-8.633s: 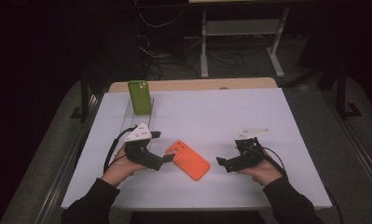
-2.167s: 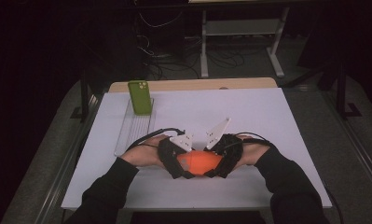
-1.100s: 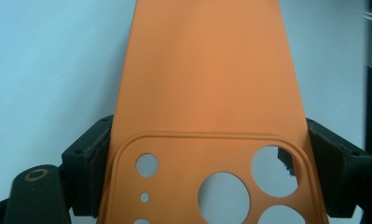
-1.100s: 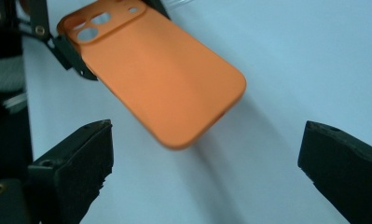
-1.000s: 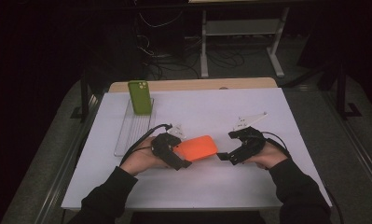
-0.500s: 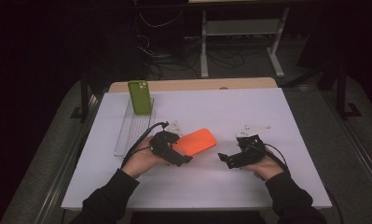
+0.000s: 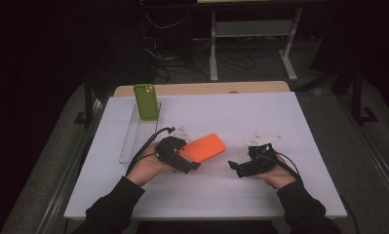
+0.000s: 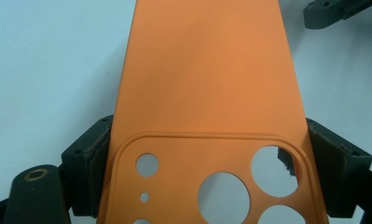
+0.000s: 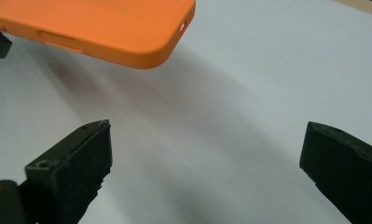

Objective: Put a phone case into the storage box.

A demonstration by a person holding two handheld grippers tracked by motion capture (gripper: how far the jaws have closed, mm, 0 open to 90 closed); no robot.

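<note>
An orange phone case (image 7: 205, 147) hangs just above the white table (image 7: 289, 117), back side up, with its camera holes toward my left hand. My left gripper (image 7: 188, 157) is shut on the case's camera end. In the left gripper view both pads (image 8: 96, 156) press on the long edges of the case (image 8: 207, 84), across the left gripper (image 8: 210, 154). My right gripper (image 7: 237, 168) rests low to the right of the case, apart from it. In the right gripper view the right gripper (image 9: 207, 154) stands open over bare table, and the case's corner (image 9: 104, 28) shows at upper left.
A green phone case (image 7: 146, 101) stands upright at the far end of a clear slotted rack (image 7: 136, 141) on the table's left side. A wooden strip (image 7: 206, 87) runs along the table's far edge. Cables trail from both grippers.
The right gripper has drawn away from the orange case, down and toward the near edge. The left gripper has kept still with the case in it.
</note>
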